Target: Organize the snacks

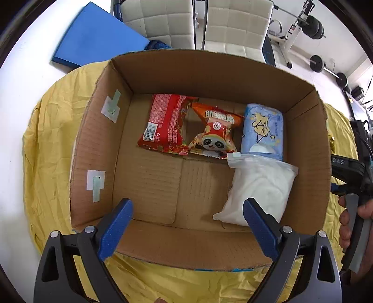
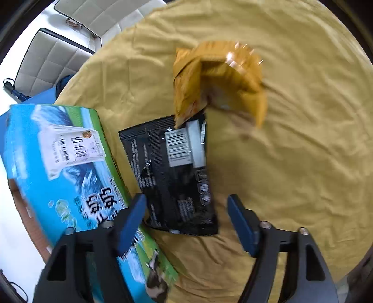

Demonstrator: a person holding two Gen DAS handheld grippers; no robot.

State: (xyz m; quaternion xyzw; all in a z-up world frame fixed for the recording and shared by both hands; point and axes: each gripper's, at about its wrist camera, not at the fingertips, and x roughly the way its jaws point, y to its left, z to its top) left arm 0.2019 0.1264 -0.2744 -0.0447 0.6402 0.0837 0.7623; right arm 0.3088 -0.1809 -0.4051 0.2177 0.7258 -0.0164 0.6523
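Note:
An open cardboard box (image 1: 98, 149) holds a red snack packet (image 1: 164, 121), an orange panda packet (image 1: 213, 130), a blue tissue pack (image 1: 263, 127) and a clear bag of white stuff (image 1: 261, 186). My left gripper (image 1: 186, 219) hovers open over the box's near wall, empty. In the right wrist view a black snack packet (image 2: 172, 172) lies on the yellow cloth (image 2: 303, 163) with a yellow packet (image 2: 216, 79) beyond it. My right gripper (image 2: 186, 209) is open just above the black packet's near end. The box's blue printed outer side (image 2: 58, 167) stands to its left.
A blue board (image 1: 98, 37) and white chairs (image 1: 198, 21) lie beyond the box. Exercise weights (image 1: 326, 63) stand at the far right. A hand on the right gripper's handle (image 1: 352, 216) shows beside the box.

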